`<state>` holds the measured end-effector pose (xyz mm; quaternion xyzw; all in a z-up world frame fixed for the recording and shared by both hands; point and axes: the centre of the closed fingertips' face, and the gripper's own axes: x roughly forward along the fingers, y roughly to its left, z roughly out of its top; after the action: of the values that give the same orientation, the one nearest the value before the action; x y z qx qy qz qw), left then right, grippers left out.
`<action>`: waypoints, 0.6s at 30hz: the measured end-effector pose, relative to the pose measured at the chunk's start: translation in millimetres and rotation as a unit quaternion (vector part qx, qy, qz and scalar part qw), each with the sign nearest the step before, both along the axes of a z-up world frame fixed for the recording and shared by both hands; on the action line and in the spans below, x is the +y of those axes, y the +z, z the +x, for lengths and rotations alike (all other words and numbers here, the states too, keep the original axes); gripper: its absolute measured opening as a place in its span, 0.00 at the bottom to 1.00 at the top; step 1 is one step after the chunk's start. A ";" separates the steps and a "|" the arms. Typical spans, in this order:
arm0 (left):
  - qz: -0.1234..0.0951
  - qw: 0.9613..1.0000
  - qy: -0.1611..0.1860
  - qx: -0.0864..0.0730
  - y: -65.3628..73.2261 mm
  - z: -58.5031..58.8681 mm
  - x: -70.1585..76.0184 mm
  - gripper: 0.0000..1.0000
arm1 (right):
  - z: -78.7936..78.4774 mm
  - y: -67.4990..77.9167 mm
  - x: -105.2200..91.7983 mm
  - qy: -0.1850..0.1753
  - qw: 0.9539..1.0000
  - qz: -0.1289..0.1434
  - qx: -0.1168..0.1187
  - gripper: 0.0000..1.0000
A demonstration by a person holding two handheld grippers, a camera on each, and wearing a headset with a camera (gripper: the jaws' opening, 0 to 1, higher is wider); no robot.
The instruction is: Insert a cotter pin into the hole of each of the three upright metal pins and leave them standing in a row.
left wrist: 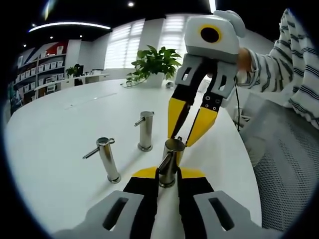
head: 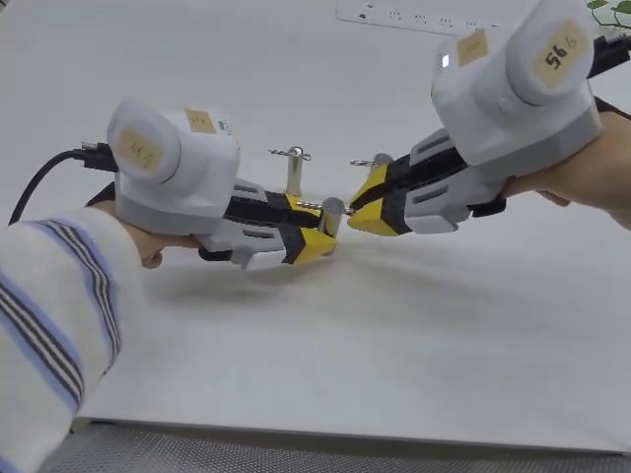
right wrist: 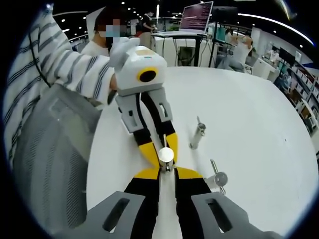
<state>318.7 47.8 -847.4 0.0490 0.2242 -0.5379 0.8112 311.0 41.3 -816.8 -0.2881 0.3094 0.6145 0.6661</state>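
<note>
A short steel pin (head: 332,213) stands upright on the white table, and my left gripper (head: 323,235) is shut on its lower part. In the left gripper view the same pin (left wrist: 170,158) rises between my yellow fingertips. A thin cotter pin (head: 310,206) runs crosswise through its head. My right gripper (head: 356,205) comes in from the right, shut on the cotter pin's end right at the pin head (right wrist: 166,155). Two more upright pins (left wrist: 145,130) (left wrist: 107,160) stand to the side, each with a cotter pin through its hole.
The tabletop (head: 414,335) is white and bare, with its front edge near me. A power strip (head: 414,16) lies at the far edge. A potted plant (left wrist: 155,62) stands at the table's far side. A mesh chair (right wrist: 50,164) is beside the table.
</note>
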 end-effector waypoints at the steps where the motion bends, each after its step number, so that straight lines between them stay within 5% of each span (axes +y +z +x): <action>1: 0.003 1.000 0.000 -0.005 0.1 0.0 -0.1 0.14 | 1.2 -0.2 -0.8 -0.006 1.000 0.000 0.001 0.13; 11: -0.010 1.000 -0.003 0.003 6.2 -9.1 1.2 0.46 | -1.5 -5.9 1.1 -0.006 1.000 0.011 0.009 0.25; 18: -0.036 0.999 0.003 0.023 10.6 -18.3 3.4 0.88 | -2.4 -8.3 7.7 -0.014 0.999 0.033 0.023 0.32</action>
<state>300.4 51.2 -836.9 0.0071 0.2238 -0.5441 0.8086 308.6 49.0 -825.1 -0.2477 0.3084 0.6216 0.6761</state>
